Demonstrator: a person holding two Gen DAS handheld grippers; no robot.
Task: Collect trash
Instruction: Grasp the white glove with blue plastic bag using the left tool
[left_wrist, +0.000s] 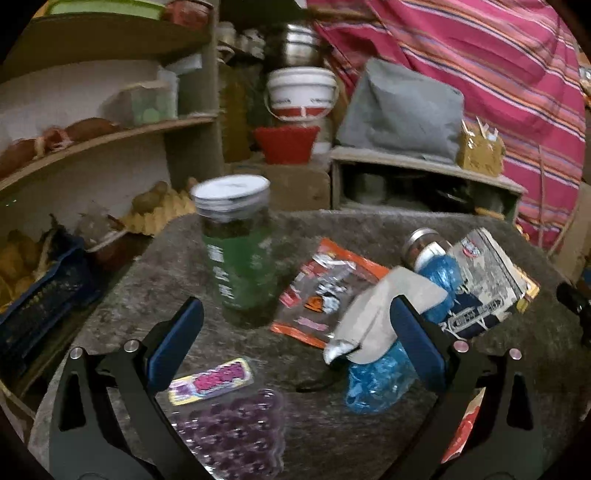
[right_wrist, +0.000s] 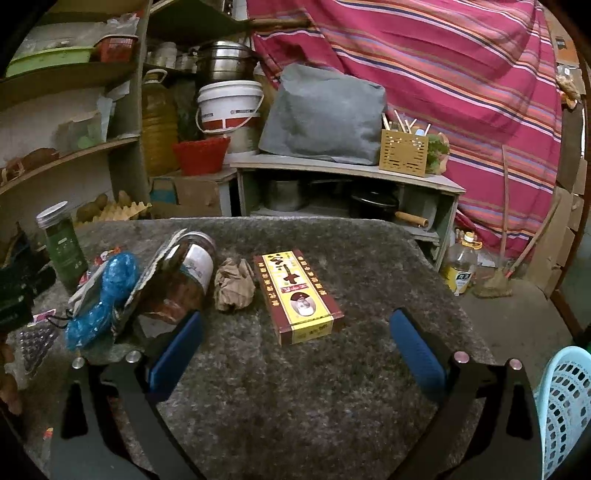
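The left hand-held gripper (left_wrist: 295, 328) hangs over the grey table (left_wrist: 155, 280) with its jaws spread apart and empty, above an orange wrapper (left_wrist: 325, 291), a crumpled blue bag (left_wrist: 373, 380) and a purple blister pack (left_wrist: 236, 432) at the near edge. The right hand-held gripper (right_wrist: 295, 343) is likewise spread and empty, with a red and yellow box (right_wrist: 297, 295) lying between its fingers farther off and a crumpled paper ball (right_wrist: 234, 284) just left of the box. A pale blue basket (right_wrist: 567, 410) sits at the near right.

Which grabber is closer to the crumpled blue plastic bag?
Left. The left gripper hangs open right over the blue plastic bag, one finger in front of it. The right gripper is open farther right, facing the yellow box.
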